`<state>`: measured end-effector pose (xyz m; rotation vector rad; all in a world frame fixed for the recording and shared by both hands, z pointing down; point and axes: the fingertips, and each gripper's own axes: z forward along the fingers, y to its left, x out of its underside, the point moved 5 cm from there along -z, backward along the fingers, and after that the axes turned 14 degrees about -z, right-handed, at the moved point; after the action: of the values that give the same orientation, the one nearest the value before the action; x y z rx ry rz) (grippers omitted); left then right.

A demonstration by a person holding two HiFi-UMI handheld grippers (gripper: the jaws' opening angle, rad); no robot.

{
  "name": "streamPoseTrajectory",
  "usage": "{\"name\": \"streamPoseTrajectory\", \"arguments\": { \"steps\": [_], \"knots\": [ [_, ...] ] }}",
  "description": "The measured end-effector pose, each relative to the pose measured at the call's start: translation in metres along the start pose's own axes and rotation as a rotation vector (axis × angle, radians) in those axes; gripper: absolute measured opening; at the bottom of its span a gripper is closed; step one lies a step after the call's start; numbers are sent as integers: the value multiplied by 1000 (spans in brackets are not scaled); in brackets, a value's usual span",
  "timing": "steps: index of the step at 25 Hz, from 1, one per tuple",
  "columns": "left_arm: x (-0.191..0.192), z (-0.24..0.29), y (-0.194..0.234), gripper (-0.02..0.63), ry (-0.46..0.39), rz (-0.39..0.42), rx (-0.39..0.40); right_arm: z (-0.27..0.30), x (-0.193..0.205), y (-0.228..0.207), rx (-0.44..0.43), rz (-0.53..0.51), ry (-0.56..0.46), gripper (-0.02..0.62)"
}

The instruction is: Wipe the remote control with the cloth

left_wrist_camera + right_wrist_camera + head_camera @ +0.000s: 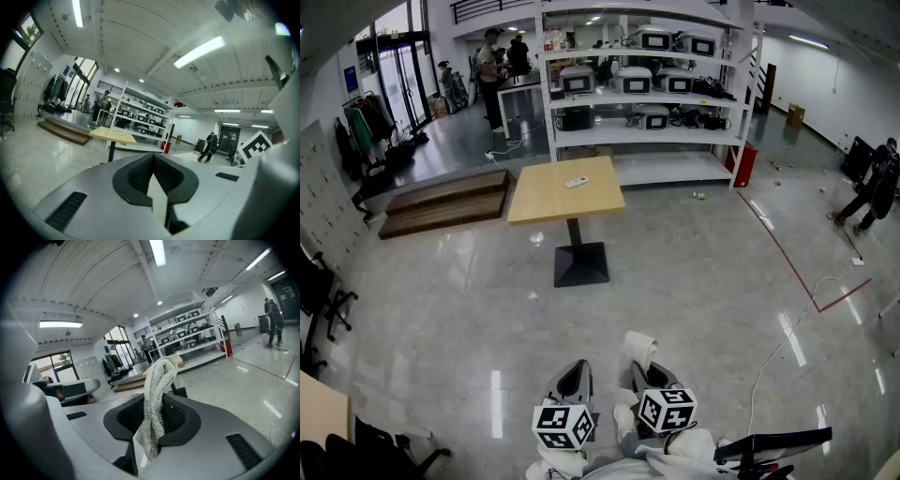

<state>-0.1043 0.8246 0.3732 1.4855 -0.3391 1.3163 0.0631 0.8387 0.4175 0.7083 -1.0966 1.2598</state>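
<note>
A small white remote control (576,182) lies on a square wooden table (546,200) far ahead across the floor; that table (107,135) also shows small in the left gripper view. My left gripper (574,380) is held low near my body, shut with nothing between its jaws (153,180). Beside it my right gripper (642,373) is shut on a white cloth (640,349), which stands up from the jaws and folds over (156,394). Both grippers are well short of the table.
White shelving (642,89) with boxes and devices stands behind the table. A low wooden platform (445,202) lies left of it. Office chairs (321,300) line the left edge. People stand at the back (490,66) and at the far right (872,187). A red floor line (783,253) and a cable (787,337) run on the right.
</note>
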Motion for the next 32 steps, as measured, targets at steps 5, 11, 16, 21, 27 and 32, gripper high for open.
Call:
{"name": "streamPoseTrajectory", "arguments": {
  "steps": [5,11,16,21,27,32],
  "knots": [
    [-14,44,14,2,-7,-2,-29,42,-18,-20,-22,-6,0,89],
    [-38,99,21,2,-17,14,-32,91,-43,-47,-33,-8,0,89],
    [-52,138,28,2,-13,22,-34,128,-63,-69,-38,-5,-1,89],
    [-64,173,35,2,-12,24,-49,158,-78,-86,-49,-10,3,89],
    [-71,209,43,2,-8,24,-51,185,-85,-108,-45,-7,15,89],
    [-74,233,51,2,5,18,-51,205,-89,-124,-32,1,31,89]
  ]
}}
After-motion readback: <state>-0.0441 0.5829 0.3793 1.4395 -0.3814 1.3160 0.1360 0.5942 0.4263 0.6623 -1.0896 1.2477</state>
